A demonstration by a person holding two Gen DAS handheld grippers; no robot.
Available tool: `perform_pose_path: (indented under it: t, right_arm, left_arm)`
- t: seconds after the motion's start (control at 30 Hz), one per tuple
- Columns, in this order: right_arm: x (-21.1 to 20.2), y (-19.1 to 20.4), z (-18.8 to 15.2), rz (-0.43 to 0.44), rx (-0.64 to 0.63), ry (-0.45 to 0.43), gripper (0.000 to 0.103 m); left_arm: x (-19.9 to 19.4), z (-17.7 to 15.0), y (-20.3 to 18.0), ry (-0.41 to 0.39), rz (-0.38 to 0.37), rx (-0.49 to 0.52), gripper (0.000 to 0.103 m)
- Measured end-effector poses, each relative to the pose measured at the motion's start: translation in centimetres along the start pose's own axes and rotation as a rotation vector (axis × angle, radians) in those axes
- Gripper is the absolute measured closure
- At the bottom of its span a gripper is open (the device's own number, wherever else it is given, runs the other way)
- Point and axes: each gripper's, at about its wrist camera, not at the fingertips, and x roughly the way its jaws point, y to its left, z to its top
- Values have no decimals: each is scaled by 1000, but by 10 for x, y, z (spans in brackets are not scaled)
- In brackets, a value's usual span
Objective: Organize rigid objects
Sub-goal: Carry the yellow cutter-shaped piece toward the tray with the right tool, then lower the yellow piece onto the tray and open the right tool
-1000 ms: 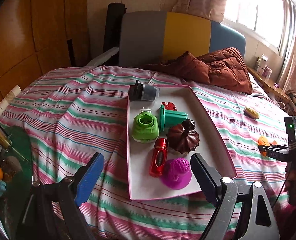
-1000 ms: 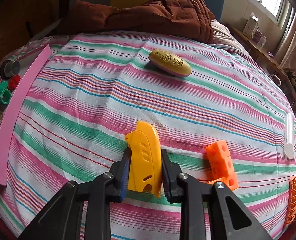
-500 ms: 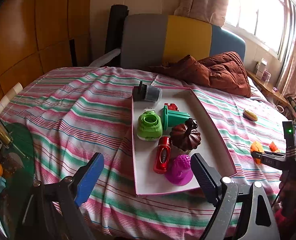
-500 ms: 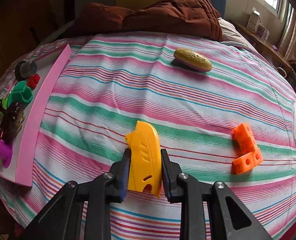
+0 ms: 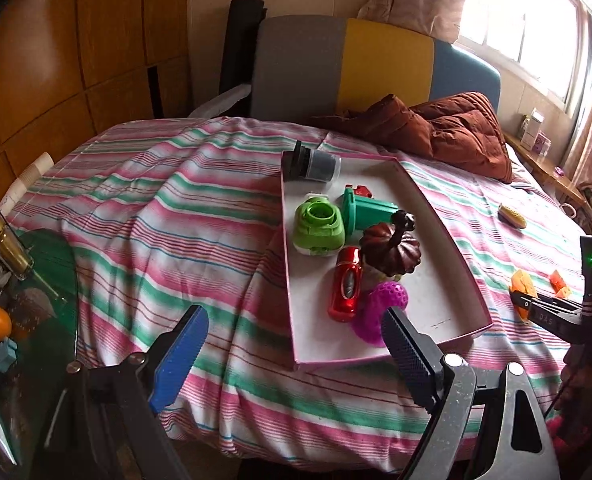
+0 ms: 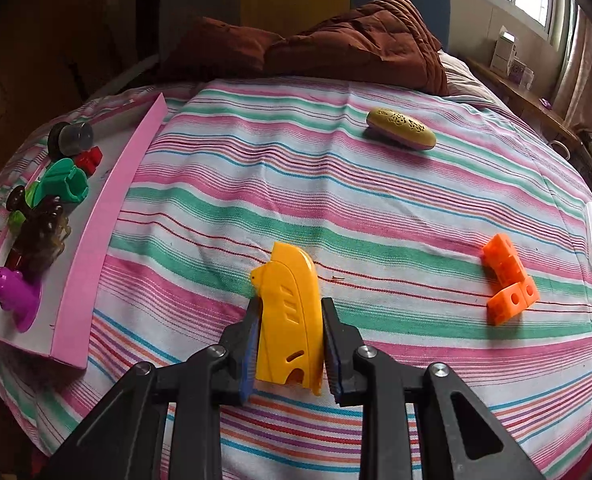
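Right gripper [image 6: 289,332] clenched on yellow plastic piece [image 6: 289,312], lower centre of frame, apparently clear of striped bedspread [image 6: 336,208]. Left gripper [image 5: 296,344] released, empty, lower frame, before pink tray [image 5: 436,300].

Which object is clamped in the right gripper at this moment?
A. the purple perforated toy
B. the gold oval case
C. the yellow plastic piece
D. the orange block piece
C: the right gripper has both pads pressed on the yellow plastic piece, above the striped bedspread.
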Motion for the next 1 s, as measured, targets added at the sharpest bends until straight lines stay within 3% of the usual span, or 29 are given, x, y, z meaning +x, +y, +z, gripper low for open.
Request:
perform_pose_path:
  t: [0.4, 0.57, 0.8, 0.9, 1.0]
  right_arm:
    - [-18, 25, 2, 138, 14, -30, 76]
    - [-39, 54, 10, 196, -50, -75, 76]
    - [-52, 111, 16, 283, -175, -81, 76]
    - [-50, 139, 17, 289, -242, -65, 76]
    - [-42, 159, 16, 239, -314, -38, 76]
  left_arm:
    - [9, -9, 25, 61, 58, -59, 14]
    - [15, -11, 36, 90, 54, -108, 14]
    - [9, -11, 33, 55, 35, -90, 14]
    - [9, -9, 31, 55, 23, -88, 14]
    - [9, -8, 30, 66, 17, -91, 14]
